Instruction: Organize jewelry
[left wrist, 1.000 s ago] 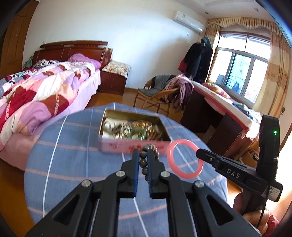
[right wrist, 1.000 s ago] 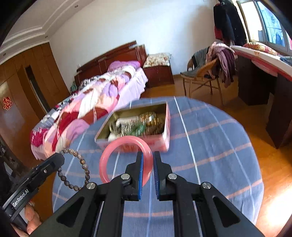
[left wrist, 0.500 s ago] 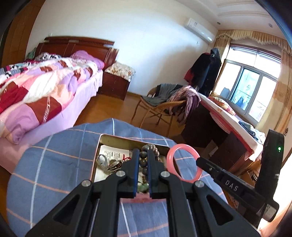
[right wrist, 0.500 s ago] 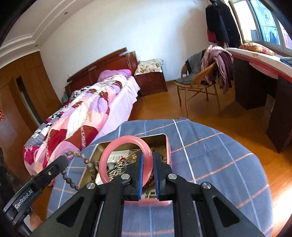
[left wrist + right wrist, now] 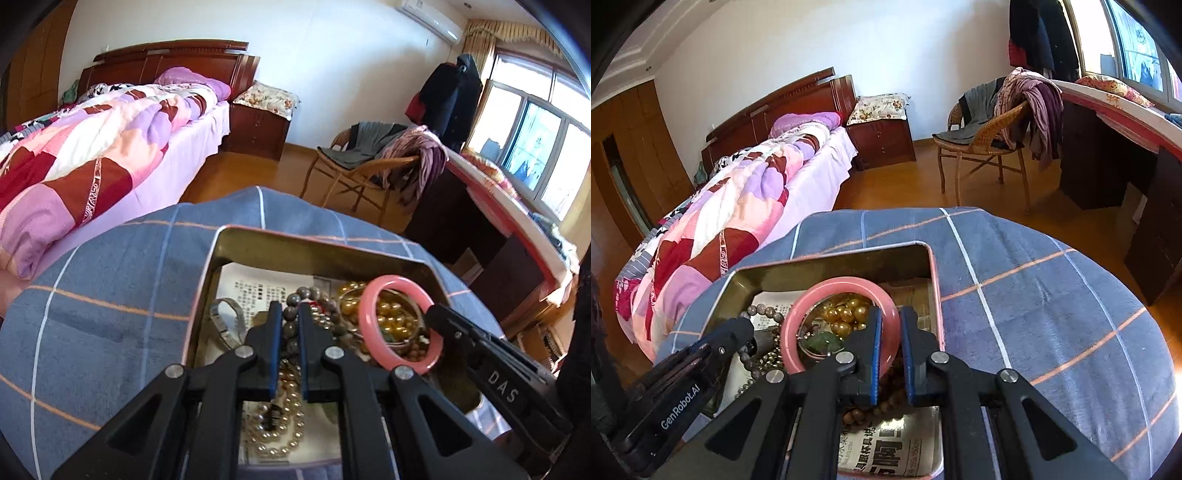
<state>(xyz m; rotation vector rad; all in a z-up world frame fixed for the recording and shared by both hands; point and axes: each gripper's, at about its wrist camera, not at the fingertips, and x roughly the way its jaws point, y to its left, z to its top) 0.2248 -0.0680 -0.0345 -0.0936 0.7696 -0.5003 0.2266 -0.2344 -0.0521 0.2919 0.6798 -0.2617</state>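
Moved: both grippers had carried their pieces from in front of the tin to above its inside.
Left gripper (image 5: 286,325): clenched on a grey-brown round-bead bracelet (image 5: 314,295), hanging over the tin's contents.
Right gripper (image 5: 890,332): clamped on a pink glossy bangle (image 5: 820,295), held just above the heap.
Tin: shallow rectangular pink-walled metal box (image 5: 936,295) on the blue checked tablecloth (image 5: 1052,295), already holding gold beads (image 5: 846,314) and pearls (image 5: 284,417).
Progress: near its end, seemingly; both pieces remained to be let go.
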